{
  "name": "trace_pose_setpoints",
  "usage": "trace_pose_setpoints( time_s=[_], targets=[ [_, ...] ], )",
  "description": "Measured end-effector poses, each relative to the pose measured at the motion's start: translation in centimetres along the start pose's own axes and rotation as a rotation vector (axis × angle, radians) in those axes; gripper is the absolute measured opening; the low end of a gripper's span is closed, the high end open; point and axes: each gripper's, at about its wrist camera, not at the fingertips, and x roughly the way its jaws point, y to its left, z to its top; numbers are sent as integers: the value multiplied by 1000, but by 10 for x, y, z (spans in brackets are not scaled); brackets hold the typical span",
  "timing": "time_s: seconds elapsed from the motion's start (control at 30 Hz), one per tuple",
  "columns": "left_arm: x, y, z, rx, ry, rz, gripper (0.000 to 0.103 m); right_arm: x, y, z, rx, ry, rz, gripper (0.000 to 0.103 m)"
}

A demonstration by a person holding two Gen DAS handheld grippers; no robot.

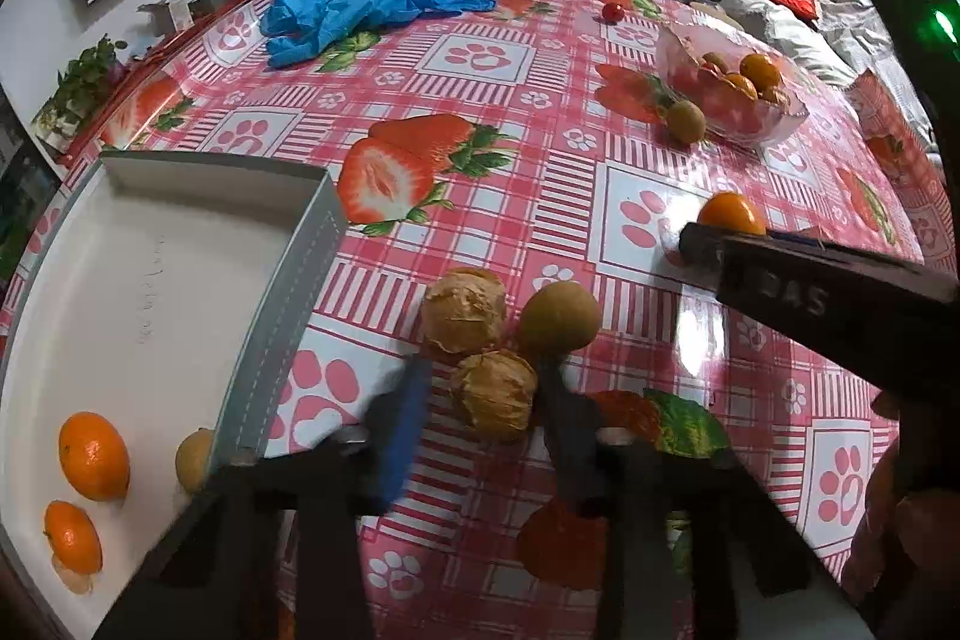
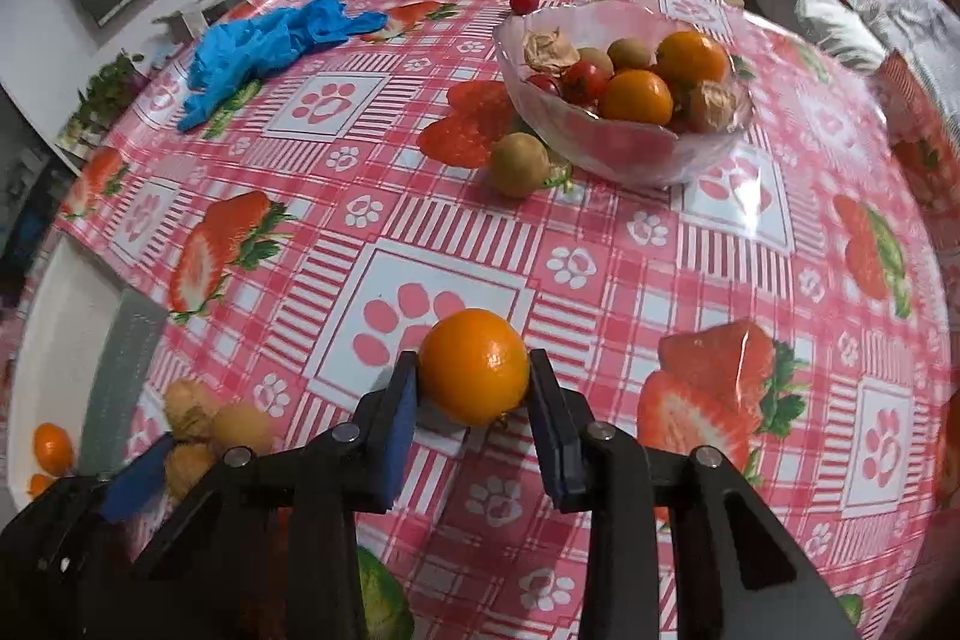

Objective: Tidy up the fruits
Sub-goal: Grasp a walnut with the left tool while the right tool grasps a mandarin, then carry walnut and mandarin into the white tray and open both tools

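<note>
left claw [image 1: 480, 388] closed on a papery husk fruit [image 1: 495, 396], on the surface [image 1: 540, 196] beside the white tray [image 1: 150, 280]. right claw [image 2: 472, 388] gripping an orange [image 2: 474, 366] on the surface, well short of the glass bowl [image 2: 624, 148] of mixed fruit.

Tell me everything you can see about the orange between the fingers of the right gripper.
The orange is small, round and bright, with glossy, finely dimpled peel and a highlight on its right side. It looks whole and unpeeled. It sits on the red checked tablecloth, by a paw-print square, well in front of the glass bowl. The right gripper has it clamped: one blue pad presses each side. Nothing else touches it.
</note>
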Motion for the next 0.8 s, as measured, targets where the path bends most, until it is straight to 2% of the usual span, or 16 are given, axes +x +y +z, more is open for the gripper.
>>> trace_pose_setpoints(
  time_s=[0.13,0.37,0.57,0.8],
  targets=[
    [-7,10,-7,-45,2,-104,26,-12,-9,-12,38,-2,72,38],
    [-28,18,-34,-37,-8,-150,26,-42,-8,-48,15,-16,132,38],
    [-50,22,-51,-8,-21,-114,26,-62,1,-65,-1,-18,171,38],
    [-77,33,-55,2,-62,-80,26,-86,31,-70,-46,-47,202,38]
  ],
)
